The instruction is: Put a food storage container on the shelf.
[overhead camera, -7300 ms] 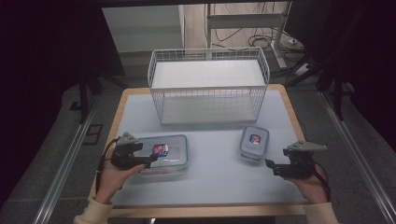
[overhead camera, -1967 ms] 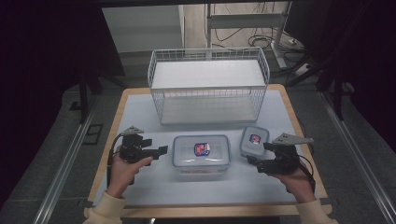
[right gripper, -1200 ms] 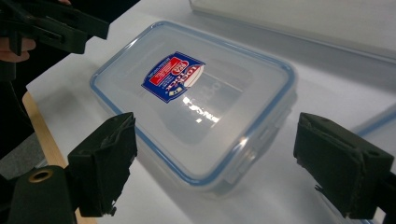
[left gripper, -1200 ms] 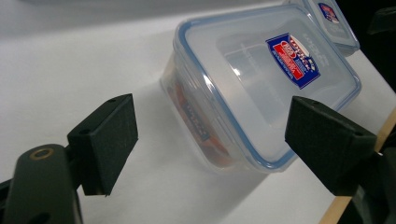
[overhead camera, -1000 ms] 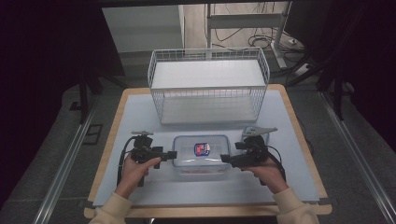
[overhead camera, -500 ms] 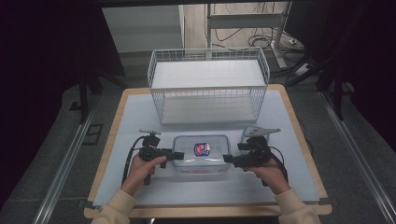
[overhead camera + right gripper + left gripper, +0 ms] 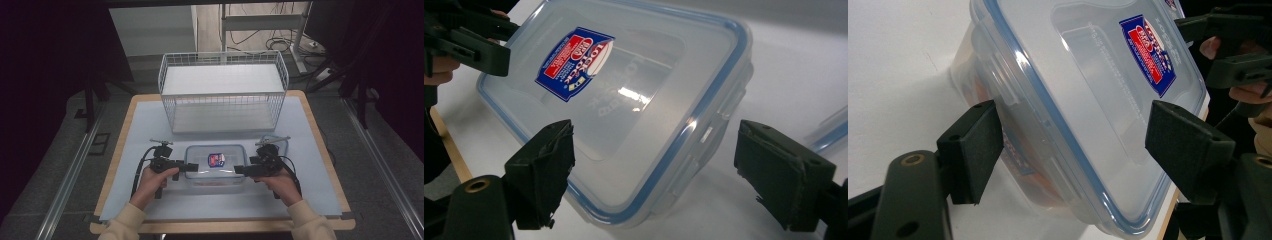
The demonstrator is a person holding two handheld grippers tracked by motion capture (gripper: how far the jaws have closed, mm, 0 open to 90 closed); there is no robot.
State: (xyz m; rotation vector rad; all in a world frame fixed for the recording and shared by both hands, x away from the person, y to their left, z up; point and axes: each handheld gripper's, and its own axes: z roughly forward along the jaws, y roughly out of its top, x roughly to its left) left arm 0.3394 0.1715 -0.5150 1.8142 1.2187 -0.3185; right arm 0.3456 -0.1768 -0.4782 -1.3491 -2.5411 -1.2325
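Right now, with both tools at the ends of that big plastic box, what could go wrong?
The left tool has just been closing, but its pads are not yet pressing on the big box, so lifting now could drop that end. The right tool looks open too. The lid is smooth and could slip. The small box sits close behind the right hand and might get bumped.

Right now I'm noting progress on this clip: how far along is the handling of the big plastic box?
Done: the box sits mid-table between both hands. In hand: the left gripper and right gripper each straddle one end, the left's jaws just closing, pads not yet pressing. Left: grip, lift, probably into the wire basket; a smaller box waits.
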